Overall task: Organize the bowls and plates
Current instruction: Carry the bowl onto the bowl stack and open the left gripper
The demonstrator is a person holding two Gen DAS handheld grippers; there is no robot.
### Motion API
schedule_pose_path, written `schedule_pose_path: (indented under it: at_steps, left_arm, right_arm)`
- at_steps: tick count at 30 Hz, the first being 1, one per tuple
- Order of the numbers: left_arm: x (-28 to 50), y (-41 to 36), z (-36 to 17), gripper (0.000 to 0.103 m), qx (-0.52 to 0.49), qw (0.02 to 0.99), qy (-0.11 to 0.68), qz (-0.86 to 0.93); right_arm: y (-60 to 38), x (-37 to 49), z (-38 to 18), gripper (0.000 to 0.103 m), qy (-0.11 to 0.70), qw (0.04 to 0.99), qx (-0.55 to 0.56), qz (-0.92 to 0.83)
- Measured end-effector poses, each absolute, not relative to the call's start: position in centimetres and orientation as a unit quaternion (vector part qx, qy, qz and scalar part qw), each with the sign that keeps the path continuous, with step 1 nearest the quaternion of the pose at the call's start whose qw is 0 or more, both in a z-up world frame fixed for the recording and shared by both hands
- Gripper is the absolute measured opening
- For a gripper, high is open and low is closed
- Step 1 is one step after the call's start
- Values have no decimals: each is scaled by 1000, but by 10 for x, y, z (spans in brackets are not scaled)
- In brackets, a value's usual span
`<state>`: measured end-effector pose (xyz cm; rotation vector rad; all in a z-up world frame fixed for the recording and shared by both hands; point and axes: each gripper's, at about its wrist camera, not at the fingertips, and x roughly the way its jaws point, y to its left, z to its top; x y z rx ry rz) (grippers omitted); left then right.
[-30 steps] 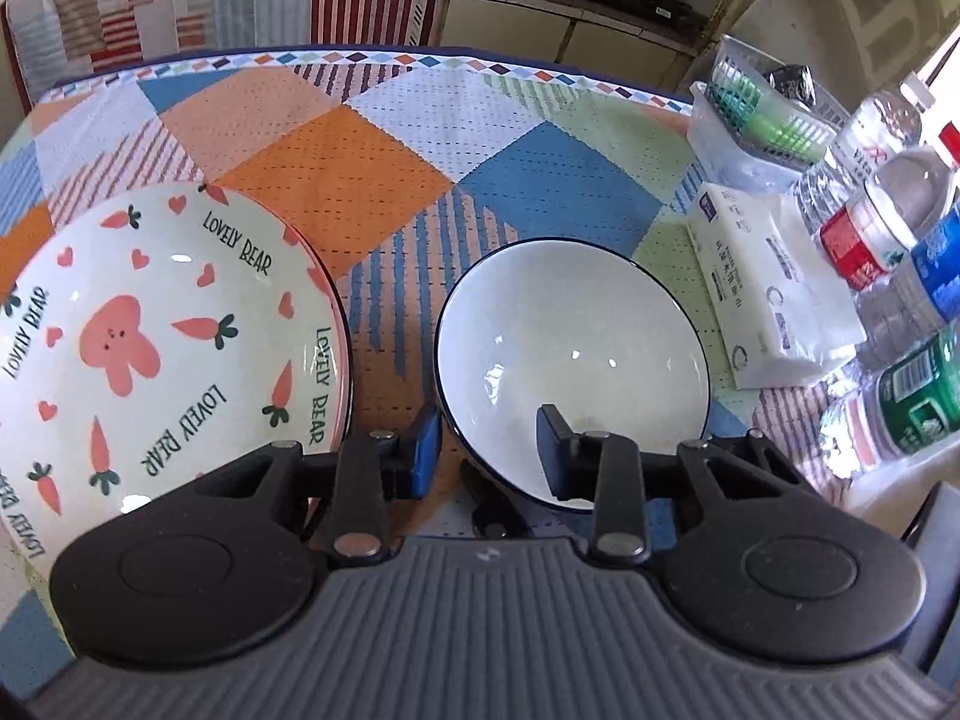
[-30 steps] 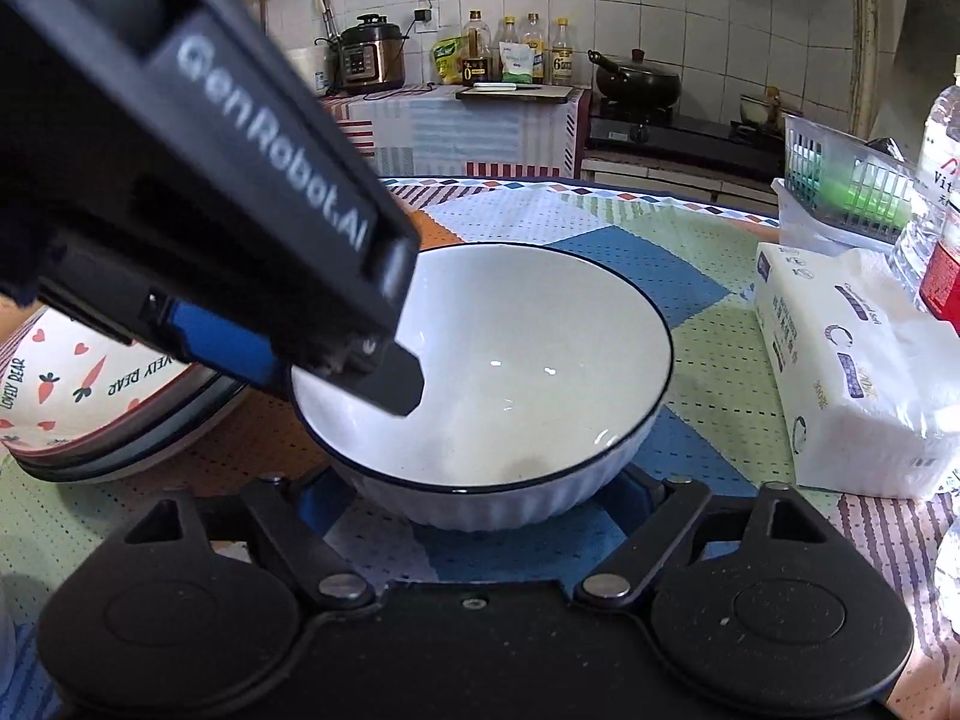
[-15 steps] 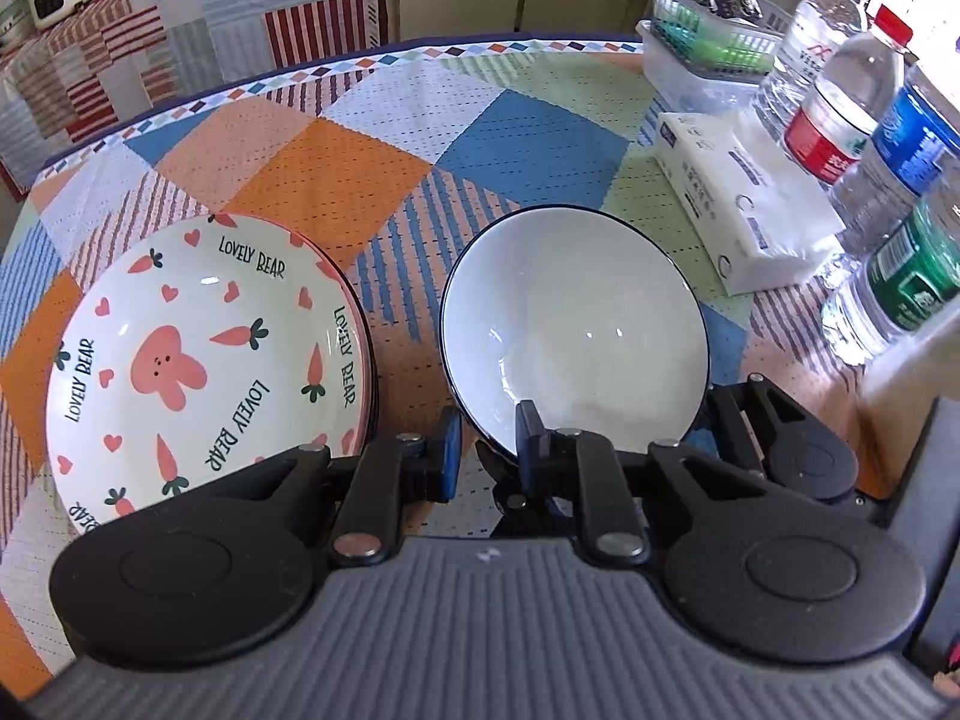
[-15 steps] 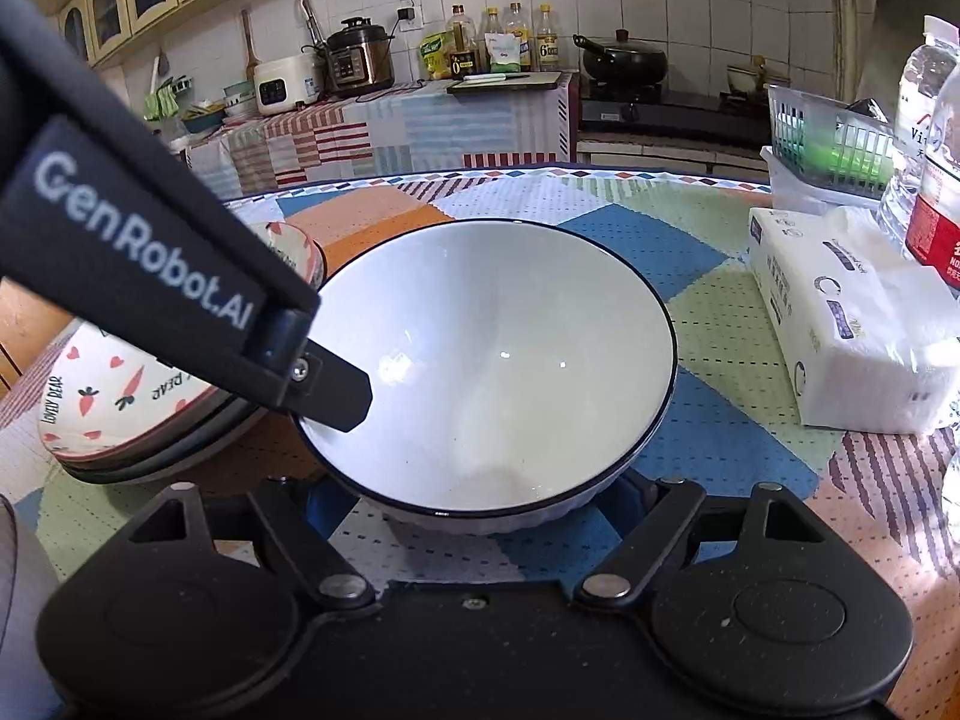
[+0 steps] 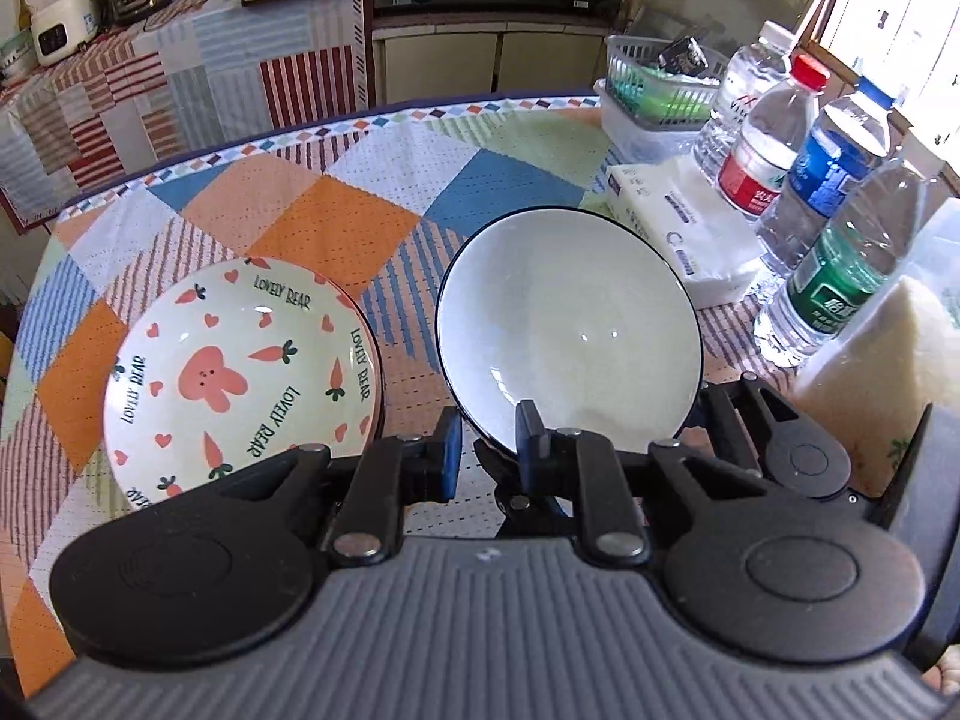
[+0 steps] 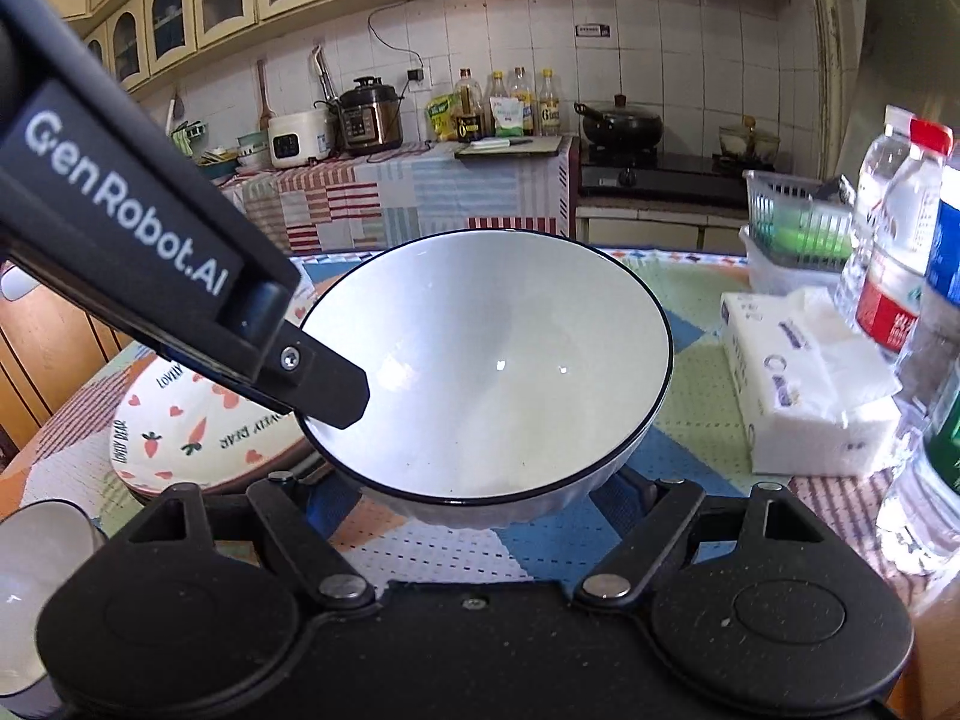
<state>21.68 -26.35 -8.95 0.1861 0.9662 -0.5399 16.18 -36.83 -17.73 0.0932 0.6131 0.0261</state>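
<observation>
A white bowl (image 5: 570, 324) with a dark rim is tilted and lifted clear of a patchwork tabletop (image 5: 312, 222), where a second ago it sat flat. The left hand-held gripper (image 5: 489, 441) pinches the bowl's near rim, one blue pad (image 5: 527, 429) inside the wall and one outside; its jaws have just been closing, from a looser gap to a tight clamp on the rim. The right hand-held gripper (image 6: 486, 489) sits low under the bowl's near side with its jaws spread wide on either side of the base; whether the pads actually press the bowl cannot be told, as they are hidden beneath it. From the right wrist view, the left gripper's black finger reaches over the rim on the left. Just beside the bowl, to its left, lies a stack of rabbit-and-carrot plates (image 5: 240, 372), apart from it. A tissue pack (image 5: 684, 228), water bottles (image 5: 834, 276) and a small basket (image 5: 648, 90) stand on the right side of the tabletop. With the rim clamped and the bowl off the cloth, the pick-up appears done; the likely next step is carrying it to wherever bowls are gathered.
</observation>
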Motion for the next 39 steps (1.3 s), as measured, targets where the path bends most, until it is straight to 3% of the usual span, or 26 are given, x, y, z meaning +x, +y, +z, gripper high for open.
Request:
schedule_pose_path:
  at_steps: [20,39]
  left_arm:
    - [143,-174,-16,17,57,878,421,-223]
    - [111,-91,-60,17,30,861,479,-167]
  right_arm:
    - [-310,108,-100,85,264,959,-12,99]
    - [-244,86,-122,85,298,932,-75,194]
